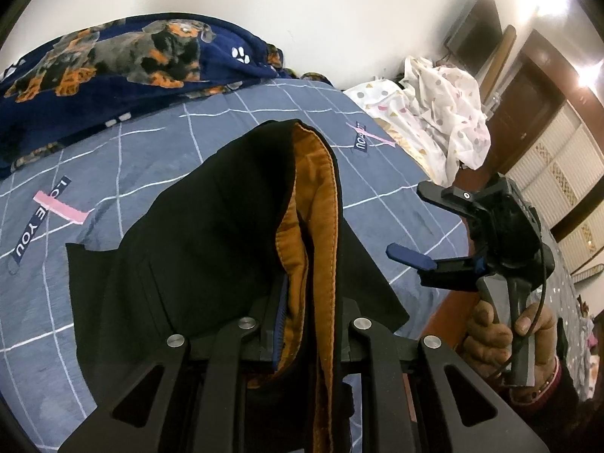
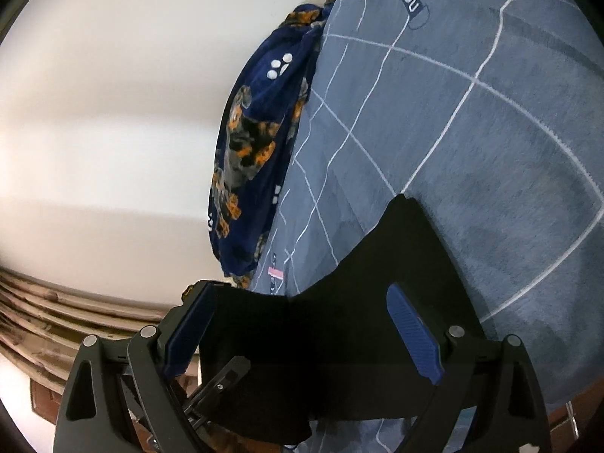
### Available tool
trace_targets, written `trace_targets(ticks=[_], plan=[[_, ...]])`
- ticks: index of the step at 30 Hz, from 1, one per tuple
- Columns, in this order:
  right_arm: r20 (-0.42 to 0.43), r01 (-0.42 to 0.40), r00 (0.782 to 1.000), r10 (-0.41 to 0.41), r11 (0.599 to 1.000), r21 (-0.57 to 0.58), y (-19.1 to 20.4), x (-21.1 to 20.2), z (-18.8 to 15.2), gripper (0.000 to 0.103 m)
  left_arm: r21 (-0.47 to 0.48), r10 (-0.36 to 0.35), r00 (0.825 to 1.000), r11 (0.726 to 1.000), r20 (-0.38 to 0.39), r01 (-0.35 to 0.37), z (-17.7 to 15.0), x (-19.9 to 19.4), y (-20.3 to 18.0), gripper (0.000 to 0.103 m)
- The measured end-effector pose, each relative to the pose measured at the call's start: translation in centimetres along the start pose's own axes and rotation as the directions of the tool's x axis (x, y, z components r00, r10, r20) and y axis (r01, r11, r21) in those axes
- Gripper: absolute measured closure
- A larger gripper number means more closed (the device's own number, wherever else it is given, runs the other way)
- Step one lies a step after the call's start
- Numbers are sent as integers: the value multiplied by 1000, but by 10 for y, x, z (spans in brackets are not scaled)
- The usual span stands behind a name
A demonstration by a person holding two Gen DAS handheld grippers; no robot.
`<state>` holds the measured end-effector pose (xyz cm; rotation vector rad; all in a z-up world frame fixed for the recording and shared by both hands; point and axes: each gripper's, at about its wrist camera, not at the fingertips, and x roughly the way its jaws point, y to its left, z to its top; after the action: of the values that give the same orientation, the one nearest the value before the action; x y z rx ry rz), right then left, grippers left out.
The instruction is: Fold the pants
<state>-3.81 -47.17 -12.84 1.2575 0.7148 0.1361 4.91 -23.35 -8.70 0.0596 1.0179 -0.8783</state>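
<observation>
— Left claw (image 1: 302, 336) first: what has it got?

— Mine is clamped tight on the black pants with orange-brown fleece lining (image 1: 226, 226), waistband bunched between the jaws, the rest draped over the blue-grey grid-lined bedsheet (image 1: 113, 173).

— And the right claw (image 2: 302, 336)?

— Spread wide, gripping nothing, ribbed blue pads (image 2: 415, 336) apart, black cloth beyond them. Open sheet lies ahead; the navy dog-print plush blanket (image 1: 113, 56) lines the wall edge.

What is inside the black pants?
The black pants show an orange-brown lining inside, pinched by the left gripper. Deeper inside is dark and hidden.
</observation>
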Motion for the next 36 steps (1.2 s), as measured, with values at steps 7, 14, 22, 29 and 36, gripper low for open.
trace_targets(ticks=[7, 14, 22, 29, 36], plan=[[-68, -12, 998, 13, 1000, 9, -7, 9, -1, 12, 13, 4, 1000, 1000, -12, -4, 3, 11, -8, 85], [-104, -58, 993, 62, 997, 45, -14, 12, -3, 12, 39, 9, 1000, 999, -24, -8, 4, 20, -18, 84], [-152, -106, 982, 113, 993, 56, -8, 23, -8, 12, 82, 38, 998, 996, -46, -35, 0, 38, -30, 80], [-199, -126, 971, 135, 990, 56, -4, 37, -14, 12, 110, -9, 999, 994, -40, 13, -1, 37, -40, 68], [-208, -105, 971, 122, 990, 89, -15, 44, -14, 9, 100, -12, 998, 995, 68, 5, 7, -9, -28, 62]])
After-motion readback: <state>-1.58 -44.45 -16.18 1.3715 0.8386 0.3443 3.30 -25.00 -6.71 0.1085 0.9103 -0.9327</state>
